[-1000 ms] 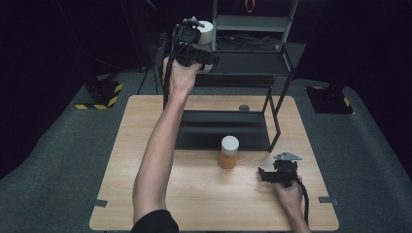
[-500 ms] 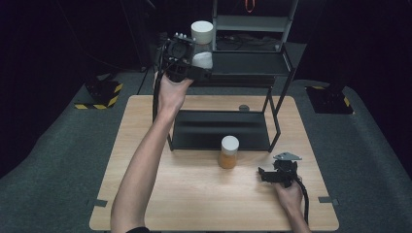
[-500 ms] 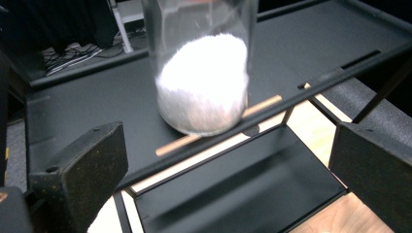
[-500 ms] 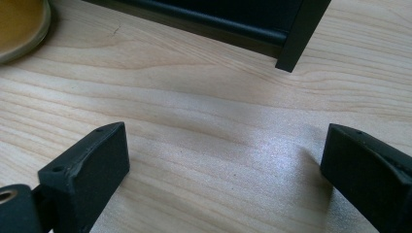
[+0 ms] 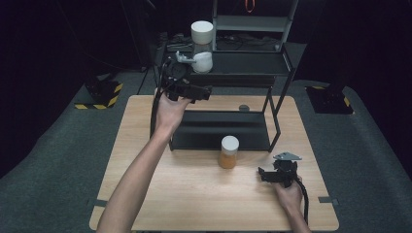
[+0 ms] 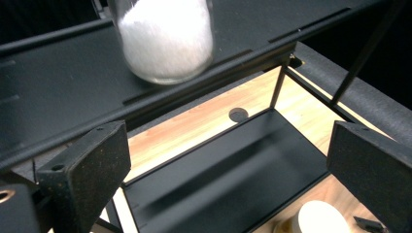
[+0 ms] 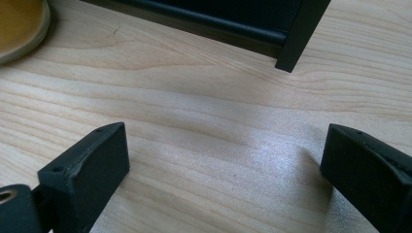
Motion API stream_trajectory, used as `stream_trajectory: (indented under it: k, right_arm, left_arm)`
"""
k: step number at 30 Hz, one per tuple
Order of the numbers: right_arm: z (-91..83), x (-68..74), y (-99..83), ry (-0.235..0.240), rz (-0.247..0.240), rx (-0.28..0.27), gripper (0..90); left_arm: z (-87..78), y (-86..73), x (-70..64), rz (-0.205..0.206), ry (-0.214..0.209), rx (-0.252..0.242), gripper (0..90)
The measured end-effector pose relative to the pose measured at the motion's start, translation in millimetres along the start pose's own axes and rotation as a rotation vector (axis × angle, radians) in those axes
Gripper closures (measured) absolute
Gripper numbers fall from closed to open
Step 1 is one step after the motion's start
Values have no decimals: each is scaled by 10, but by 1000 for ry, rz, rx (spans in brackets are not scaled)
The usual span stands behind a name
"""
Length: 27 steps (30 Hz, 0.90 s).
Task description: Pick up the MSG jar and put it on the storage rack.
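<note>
Two grippers here, both with jaws spread wide and nothing between them. The left gripper (image 5: 187,90) is held up in the air by the person's left hand (image 5: 170,109), just in front of the top shelf's front left edge on the black rack (image 5: 279,104). In the left gripper view the two black pads sit far apart at the bottom corners, and between them you look down through the rack onto its lower tray and the wood below.

The white-filled jar (image 5: 202,46) stands upright on the top shelf (image 5: 252,63) of that rack, toward its left end, just beyond the left gripper and not touching it. In the left gripper view the jar's (image 6: 165,39) rounded bottom, packed with white powder or grains, sits on the dark shelf right above the gap between the jaws. It has a white lid in the high view.

The right gripper (image 5: 279,174) is way over on the other side, low on the wooden table (image 5: 145,145) near the front right, held by the right hand (image 5: 290,196). The right gripper view has its pads apart over bare wood grain, with one foot of the rack (image 7: 301,36) ahead.

Further out: an orange-filled jar (image 5: 229,152) with a white lid stands on the table just in front of the rack's lower tray, between the two grippers. Its edge (image 7: 22,26) peeks into the right gripper view's top left corner.
</note>
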State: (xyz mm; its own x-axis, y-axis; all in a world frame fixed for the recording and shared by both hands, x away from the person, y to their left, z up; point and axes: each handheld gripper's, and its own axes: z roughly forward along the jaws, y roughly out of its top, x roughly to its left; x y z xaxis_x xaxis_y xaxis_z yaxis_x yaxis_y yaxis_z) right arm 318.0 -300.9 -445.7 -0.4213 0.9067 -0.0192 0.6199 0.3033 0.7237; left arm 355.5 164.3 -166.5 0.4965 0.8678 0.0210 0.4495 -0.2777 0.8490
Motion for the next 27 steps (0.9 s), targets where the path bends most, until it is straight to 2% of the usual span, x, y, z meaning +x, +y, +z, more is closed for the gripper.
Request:
stream_trajectory:
  k: [16,27]
  right_arm:
    - [0,0,0,0,-1,0,30]
    - [0,0,0,0,-1,0,30]
  left_arm:
    - [-32,-362,56,-17,-7,-5,26]
    - [16,-604,78,-37,-23,-1,24]
